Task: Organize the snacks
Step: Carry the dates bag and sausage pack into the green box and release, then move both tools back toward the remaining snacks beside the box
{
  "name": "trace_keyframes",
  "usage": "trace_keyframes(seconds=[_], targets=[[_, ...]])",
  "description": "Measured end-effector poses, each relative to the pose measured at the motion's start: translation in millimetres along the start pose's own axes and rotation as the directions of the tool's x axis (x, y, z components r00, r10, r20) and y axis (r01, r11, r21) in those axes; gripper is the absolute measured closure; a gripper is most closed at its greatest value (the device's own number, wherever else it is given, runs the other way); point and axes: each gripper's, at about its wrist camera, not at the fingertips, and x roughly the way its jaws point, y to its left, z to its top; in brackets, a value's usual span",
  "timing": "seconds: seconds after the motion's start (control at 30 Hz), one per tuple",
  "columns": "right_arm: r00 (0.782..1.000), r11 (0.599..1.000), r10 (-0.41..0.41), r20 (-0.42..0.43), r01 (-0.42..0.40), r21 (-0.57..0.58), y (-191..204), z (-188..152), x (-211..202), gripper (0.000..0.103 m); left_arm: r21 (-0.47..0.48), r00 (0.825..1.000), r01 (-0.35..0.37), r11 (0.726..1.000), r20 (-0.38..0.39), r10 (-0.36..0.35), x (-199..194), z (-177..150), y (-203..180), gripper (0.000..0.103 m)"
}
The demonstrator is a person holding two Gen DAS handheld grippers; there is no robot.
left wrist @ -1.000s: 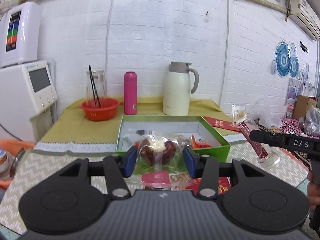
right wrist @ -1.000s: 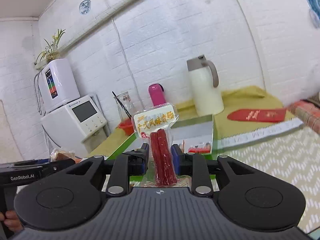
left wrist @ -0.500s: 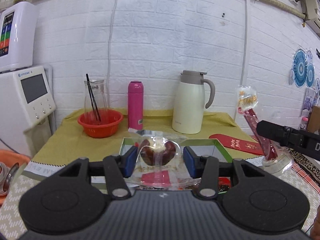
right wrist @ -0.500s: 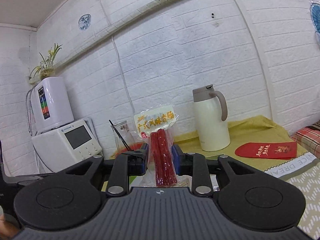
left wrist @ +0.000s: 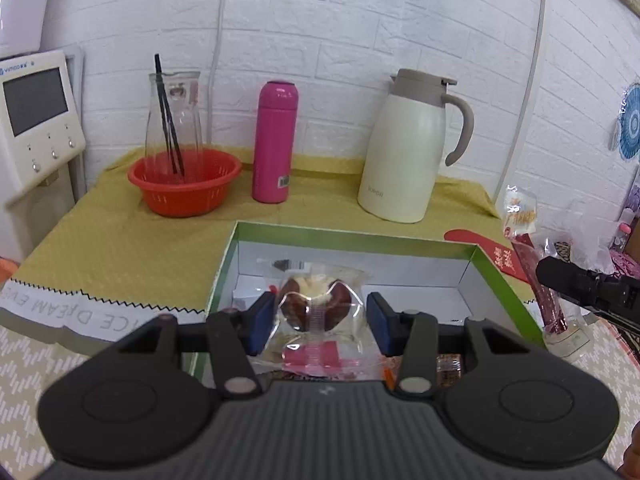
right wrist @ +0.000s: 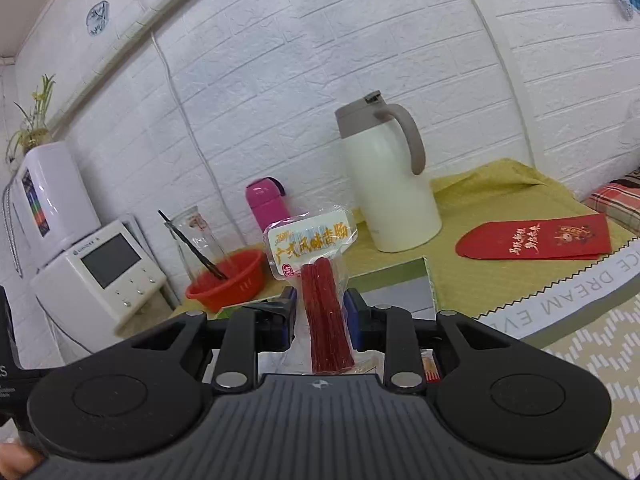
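Note:
My left gripper (left wrist: 320,320) is shut on a clear packet of dark red dates with a pink label (left wrist: 316,304), held over the near part of the green-rimmed box (left wrist: 500,276). My right gripper (right wrist: 320,316) is shut on a clear packet with two red sausage sticks (right wrist: 326,316), upright, near the box's right edge. That sausage packet (left wrist: 532,272) and the right gripper's black body show at the right of the left wrist view. Other snacks lie low in the box, mostly hidden by the grippers.
On the yellow cloth behind the box stand an orange basket (left wrist: 184,184) with a glass carafe (left wrist: 172,116), a pink bottle (left wrist: 276,140) and a cream thermos jug (left wrist: 412,148). A red envelope (right wrist: 536,238) lies right. A white appliance (left wrist: 36,120) stands left.
Both grippers rose and then came back down and forward toward the box, each still holding its packet. The left gripper is now over the box's inside.

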Motion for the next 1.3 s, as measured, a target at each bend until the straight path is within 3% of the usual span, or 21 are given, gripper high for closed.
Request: trace_keyframes(seconds=[0.07,0.17,0.2,0.27,0.33,0.47,0.53,0.6,0.73,0.83,0.93,1.1,1.3], targets=[[0.999,1.0,-0.004,-0.043,0.004,-0.01,-2.2,-2.8,8.7,0.056,0.015,1.0,-0.005,1.0,-0.019,0.005,7.2,-3.6,-3.0,0.056],[0.998,1.0,-0.026,-0.057,0.025,-0.011,-3.8,-7.2,13.2,0.047,0.04,1.0,-0.011,0.999,-0.017,0.011,9.4,-7.3,-7.5,0.052],[0.997,0.999,-0.031,-0.065,0.03,-0.01,-4.9,-7.8,15.3,0.034,0.05,1.0,-0.011,0.999,-0.013,0.012,8.7,-7.9,-9.0,0.044],[0.998,0.999,-0.031,-0.061,0.033,0.026,-9.8,-9.3,15.3,0.013,0.067,1.0,-0.01,0.998,-0.004,0.011,6.1,-8.8,-11.2,0.043],[0.999,0.998,-0.017,-0.047,0.02,0.065,-14.1,-8.2,11.0,0.002,0.067,1.0,-0.016,0.998,0.0,0.016,2.7,-7.6,-11.2,0.043],[1.0,0.999,0.006,-0.001,-0.006,0.053,-10.4,3.6,-13.7,0.001,0.068,1.0,-0.018,0.998,0.018,0.017,-25.6,-4.9,-7.9,0.039],[0.999,0.999,0.033,0.027,-0.033,-0.005,-5.1,13.3,-36.5,0.001,0.093,0.999,-0.016,0.996,0.036,0.012,-46.5,-9.8,-5.1,0.036],[0.998,0.993,0.059,0.039,-0.054,-0.109,-1.2,13.7,-65.1,0.0,0.119,1.0,-0.017,0.993,0.025,0.014,-64.1,-19.2,0.9,0.035],[0.998,0.934,0.042,-0.054,-0.058,-0.353,1.0,-15.3,-104.6,0.0,0.114,1.0,-0.026,0.993,-0.014,0.028,-86.1,-47.2,21.4,0.035],[0.993,0.893,-0.016,-0.121,-0.04,-0.449,-11.3,-46.7,-115.4,0.02,0.082,0.998,-0.039,0.996,-0.052,0.043,-86.9,-64.5,37.2,0.035],[0.98,0.892,-0.058,-0.19,-0.035,-0.452,-23.0,-63.0,-110.7,0.023,0.077,0.994,-0.052,0.996,-0.096,0.059,-77.6,-69.4,41.0,0.035],[0.966,0.941,0.024,-0.257,-0.109,-0.32,-30.3,-71.3,-103.6,0.023,0.119,0.987,-0.003,0.993,-0.162,0.023,-60.1,-73.5,28.5,0.035],[0.966,0.921,0.08,-0.247,-0.166,-0.351,-8.2,-77.8,-111.2,0.023,0.128,0.978,0.035,0.991,-0.207,-0.008,-49.0,-83.6,20.2,0.033]])
